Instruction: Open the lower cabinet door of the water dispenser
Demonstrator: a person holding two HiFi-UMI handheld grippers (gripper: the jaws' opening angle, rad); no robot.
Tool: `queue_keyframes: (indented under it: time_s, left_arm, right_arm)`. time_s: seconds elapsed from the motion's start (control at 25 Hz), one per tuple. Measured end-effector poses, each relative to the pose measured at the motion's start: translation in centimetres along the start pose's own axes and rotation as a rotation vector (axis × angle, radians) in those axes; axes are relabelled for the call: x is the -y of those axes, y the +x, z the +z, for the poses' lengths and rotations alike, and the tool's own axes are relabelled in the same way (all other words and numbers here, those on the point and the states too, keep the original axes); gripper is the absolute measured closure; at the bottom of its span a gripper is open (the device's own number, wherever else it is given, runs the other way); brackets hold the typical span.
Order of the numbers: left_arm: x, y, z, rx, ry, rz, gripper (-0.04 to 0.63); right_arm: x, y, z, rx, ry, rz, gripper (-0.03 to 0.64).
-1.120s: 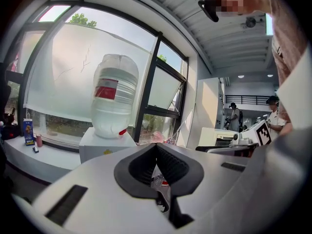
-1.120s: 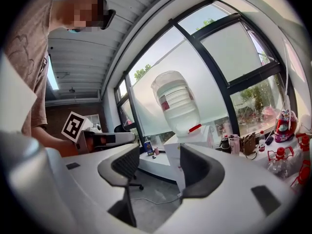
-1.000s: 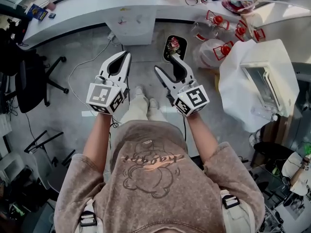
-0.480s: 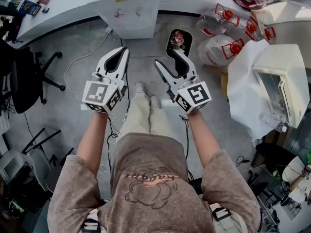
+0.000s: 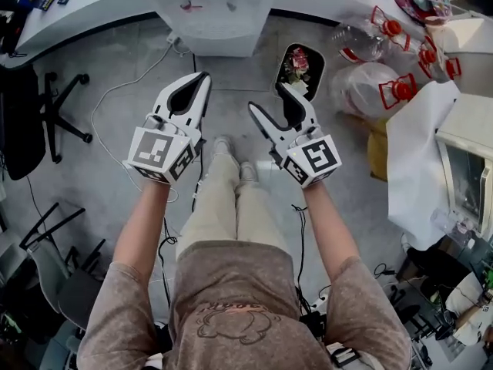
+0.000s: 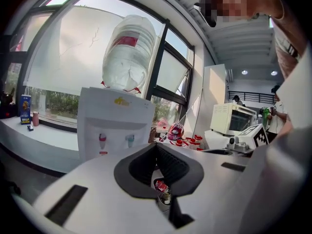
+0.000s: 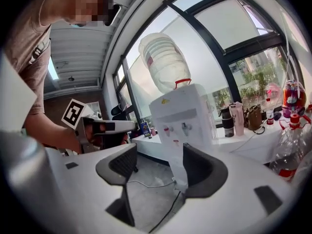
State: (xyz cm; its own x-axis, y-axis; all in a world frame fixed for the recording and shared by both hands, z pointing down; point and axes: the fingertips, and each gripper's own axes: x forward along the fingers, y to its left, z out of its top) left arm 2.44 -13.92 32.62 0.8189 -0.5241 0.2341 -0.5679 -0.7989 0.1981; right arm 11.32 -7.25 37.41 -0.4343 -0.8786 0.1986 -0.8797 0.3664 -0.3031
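Note:
The white water dispenser stands against the curved counter ahead of me, an upturned bottle on top. In the right gripper view its taps and part of the lower front show between the jaws; in the left gripper view the dispenser shows only from the taps up. Both grippers hang over the floor, well short of it. My left gripper is shut, pads meeting, nothing held. My right gripper is open; its jaws have just been opening, with nothing between them.
A black bin with flowers stands just beyond the right gripper. Empty bottles with red caps lie to the right, next to a cloth-covered table with a microwave. An office chair is at the left. A cable crosses the floor.
Both grippers have sunk toward the floor and the view has dropped with them, so the dispenser has slid to the top of the picture. The right jaws stand slightly wider.

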Motion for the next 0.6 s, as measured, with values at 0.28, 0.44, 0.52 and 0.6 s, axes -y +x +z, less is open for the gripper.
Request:
queue_keyframes:
  time_s: [0.28, 0.44, 0.52, 0.6]
  left_arm:
    - [-2.9, 2.6, -5.4, 0.028, -0.010, -0.004, 0.578]
    - [-3.8, 4.2, -8.4, 0.033, -0.007, -0.020, 0.578]
    - [-4.3, 4.8, -9.9, 0.030, -0.006, -0.021, 0.578]
    - [-4.9, 5.3, -11.3, 0.028, -0.003, -0.025, 0.578]
  right_arm:
    - [1.9, 3.8, -6.8, 0.008, 0.017, 0.011, 0.334]
    - [3.7, 5.2, -10.1, -0.004, 0.017, 0.009, 0.324]
    - [4.8, 5.9, -11.8, -0.006, 0.024, 0.006, 0.321]
    - [6.2, 6.9, -13.2, -0.007, 0.030, 0.000, 0.318]
